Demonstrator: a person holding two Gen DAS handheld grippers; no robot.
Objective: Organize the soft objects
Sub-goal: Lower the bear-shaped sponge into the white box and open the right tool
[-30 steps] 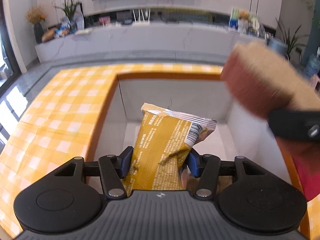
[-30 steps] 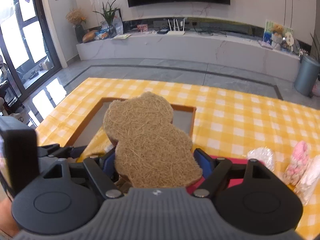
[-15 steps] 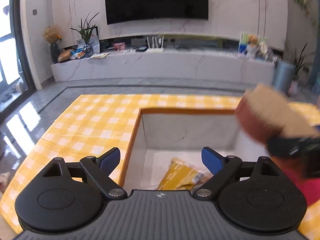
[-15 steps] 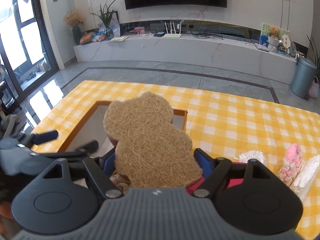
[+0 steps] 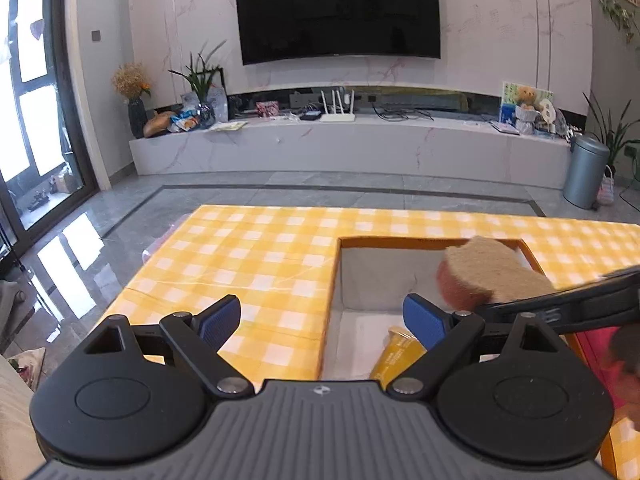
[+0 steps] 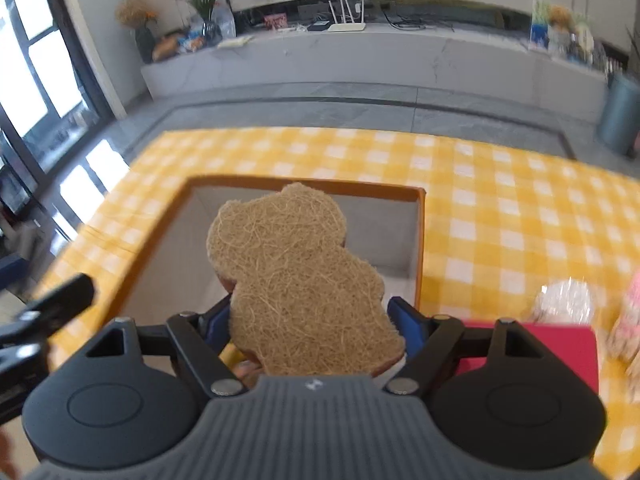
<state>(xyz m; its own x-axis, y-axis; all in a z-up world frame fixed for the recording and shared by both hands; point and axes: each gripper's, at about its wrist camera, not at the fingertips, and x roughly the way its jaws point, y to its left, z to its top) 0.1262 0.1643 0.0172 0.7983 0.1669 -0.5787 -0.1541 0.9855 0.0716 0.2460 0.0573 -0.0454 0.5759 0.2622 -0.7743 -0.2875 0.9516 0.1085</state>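
Between the blue pads of your right hand-held gripper [image 6: 308,320] sits the sponge [image 6: 296,280], a bear-shaped piece with a tan fibre face on top and a red-brown layer beneath. The pads press on its lower flanks, so this gripper is clamped on the sponge. The sponge hangs over the open box [image 6: 418,240], head end toward the far wall, and does not touch the walls or the floor. From the left wrist view the same sponge [image 5: 488,276] appears tilted above the right half of the box [image 5: 332,280].

Your left hand-held gripper [image 5: 322,320] stands fully spread; its jaws have just been opening and nothing is between them. It sits above the near left corner of the box, partly over the cloth. Beside its right pad [image 5: 424,320], on the box floor, lies a yellow packet [image 5: 396,352], free of both pads and only partly visible.

The box has an orange rim and pale grey inner walls. It rests on the counter [image 6: 500,208], which is covered with a yellow and white checked cloth. To the right of the box lie a red flat item [image 6: 560,344], a clear wrapped bundle [image 6: 564,300] and a pink soft item [image 6: 628,320], the last two blurred. Beyond the counter you see a grey tiled floor and a marble ledge.
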